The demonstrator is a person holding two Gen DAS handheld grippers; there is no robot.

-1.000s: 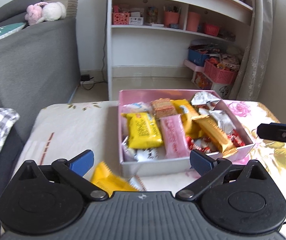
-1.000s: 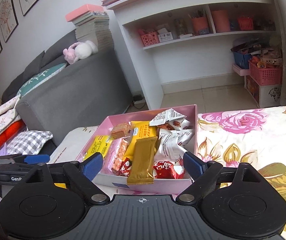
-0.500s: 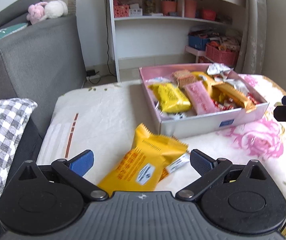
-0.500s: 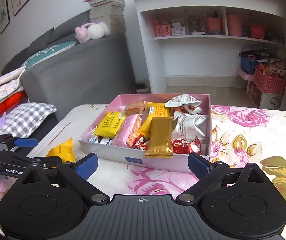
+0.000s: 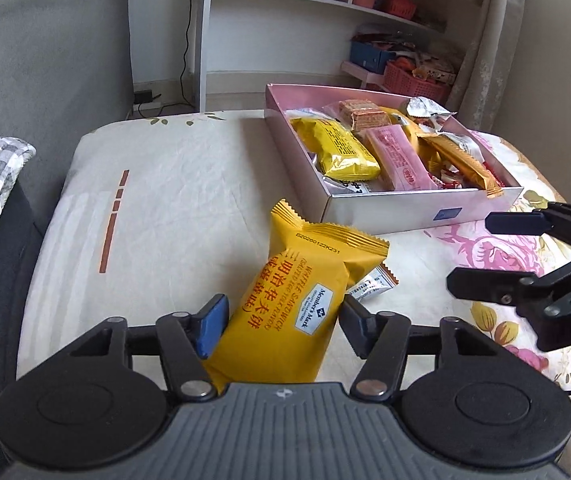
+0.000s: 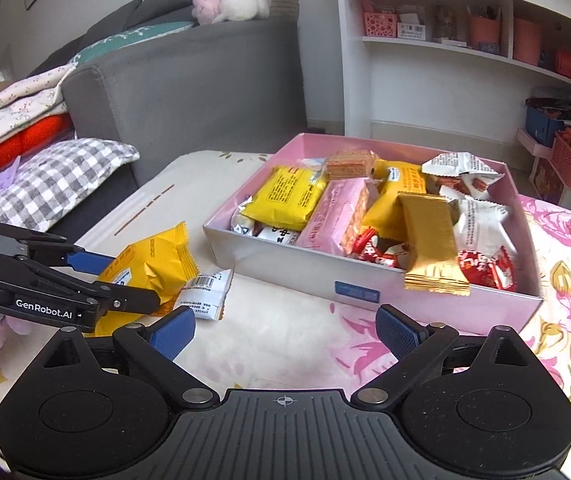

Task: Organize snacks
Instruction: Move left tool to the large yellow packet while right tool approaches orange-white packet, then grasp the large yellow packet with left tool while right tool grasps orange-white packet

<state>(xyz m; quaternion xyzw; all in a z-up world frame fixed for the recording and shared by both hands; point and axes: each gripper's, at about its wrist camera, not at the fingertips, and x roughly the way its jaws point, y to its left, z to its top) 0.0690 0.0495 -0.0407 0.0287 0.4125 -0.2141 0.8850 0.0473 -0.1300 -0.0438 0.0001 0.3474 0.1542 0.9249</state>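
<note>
My left gripper (image 5: 281, 316) has just been closing its jaws on the yellow waffle sandwich packet (image 5: 297, 304) (near-left of the pink snack box (image 5: 417, 210)); my right gripper (image 6: 285, 330) jaws stand apart, empty.

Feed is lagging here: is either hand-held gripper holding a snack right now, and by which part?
The left hand-held gripper has just closed on the orange waffle sandwich packet, across its near half. The right hand-held gripper holds nothing.

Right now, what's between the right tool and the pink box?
Only bare floral tablecloth lies between the open right tool and the pink box; the right wrist view shows it.
</note>
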